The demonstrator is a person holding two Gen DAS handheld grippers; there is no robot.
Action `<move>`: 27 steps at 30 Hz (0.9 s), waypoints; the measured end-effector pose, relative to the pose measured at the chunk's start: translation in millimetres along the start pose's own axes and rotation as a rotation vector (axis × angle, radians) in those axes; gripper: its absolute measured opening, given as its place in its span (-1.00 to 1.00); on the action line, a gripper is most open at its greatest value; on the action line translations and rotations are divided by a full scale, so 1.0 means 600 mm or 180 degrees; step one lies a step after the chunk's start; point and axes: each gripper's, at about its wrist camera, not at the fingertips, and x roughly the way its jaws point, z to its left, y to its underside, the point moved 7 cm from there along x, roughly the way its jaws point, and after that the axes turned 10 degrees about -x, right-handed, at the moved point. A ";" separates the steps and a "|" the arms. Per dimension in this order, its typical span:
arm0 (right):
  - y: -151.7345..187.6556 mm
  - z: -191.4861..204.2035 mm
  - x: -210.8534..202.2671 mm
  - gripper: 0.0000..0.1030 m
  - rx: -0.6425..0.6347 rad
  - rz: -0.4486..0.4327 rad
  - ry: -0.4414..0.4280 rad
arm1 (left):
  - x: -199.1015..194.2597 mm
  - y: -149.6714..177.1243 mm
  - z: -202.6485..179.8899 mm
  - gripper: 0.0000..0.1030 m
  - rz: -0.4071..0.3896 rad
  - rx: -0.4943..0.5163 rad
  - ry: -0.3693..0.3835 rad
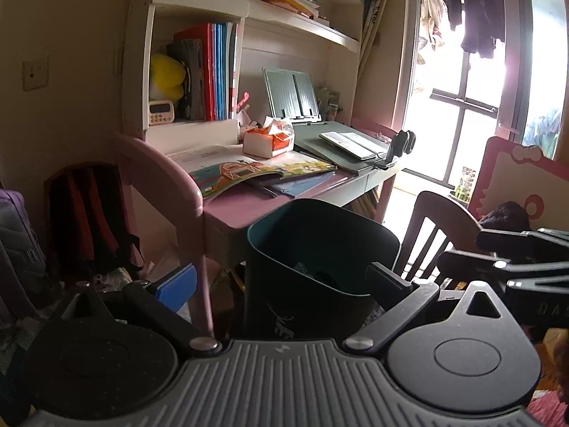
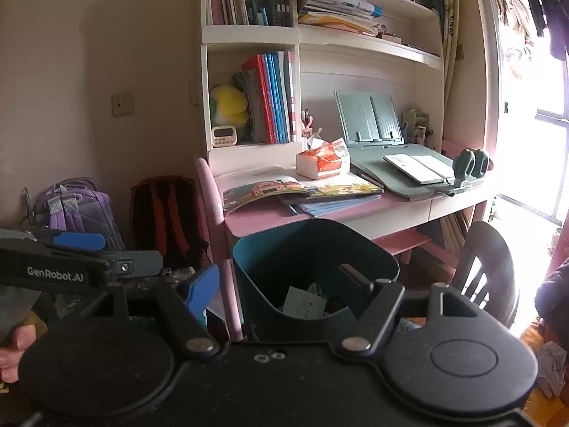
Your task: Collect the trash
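Two grippers, both spread wide with nothing between the fingers. Your left gripper (image 1: 282, 283) has the dark teal bin (image 1: 322, 249) dead ahead, just past its fingertips, bin mouth sitting between the two fingers in that view. Your right gripper (image 2: 281, 279) faces the same bin (image 2: 313, 249) head on, rim just ahead of its fingers. Inside the bin you see crumpled paper trash (image 2: 306, 300), light-coloured, low down, beyond the right gripper's tips and not touched. From the right wrist view your left gripper (image 2: 76, 252) shows off to the left side, level with the bin rim. Behind the bin, farther ahead of both grippers, stands the pink desk (image 2: 256, 219) with an open picture book (image 2: 295, 188) and a tissue pack (image 2: 323, 162). Right of the bin is a dark chair (image 2: 487, 259).
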 end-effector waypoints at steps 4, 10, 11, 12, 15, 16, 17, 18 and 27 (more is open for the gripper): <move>-0.002 0.003 -0.005 0.42 -0.0025 -0.0045 0.0019 | -0.003 0.002 -0.002 0.98 -0.0025 0.0016 -0.0019; 0.003 0.005 0.001 0.42 0.0023 0.0067 0.0006 | -0.001 0.005 0.002 0.98 0.0040 -0.0052 0.0004; 0.004 0.006 0.002 0.42 0.0017 0.0075 0.0018 | -0.001 0.005 0.003 0.98 0.0041 -0.0056 0.0001; 0.004 0.007 0.002 0.42 0.0003 0.0079 0.0027 | 0.000 0.006 0.003 0.98 0.0044 -0.0057 0.0001; 0.004 0.009 0.002 0.42 -0.0028 0.0074 0.0062 | 0.001 0.007 0.004 0.98 0.0037 -0.0025 -0.0019; 0.003 0.009 0.002 0.42 -0.0020 0.0067 0.0054 | 0.001 0.007 0.004 0.98 0.0032 -0.0014 -0.0025; 0.002 0.010 0.001 0.42 -0.0017 0.0064 0.0043 | 0.001 0.007 0.005 0.98 0.0030 -0.0018 -0.0025; 0.002 0.011 0.002 0.42 -0.0017 0.0065 0.0033 | 0.001 0.007 0.005 0.98 0.0029 -0.0027 -0.0019; 0.009 0.019 0.014 0.43 -0.0011 0.0113 -0.0034 | -0.001 0.013 0.001 0.98 0.0013 0.0012 -0.0027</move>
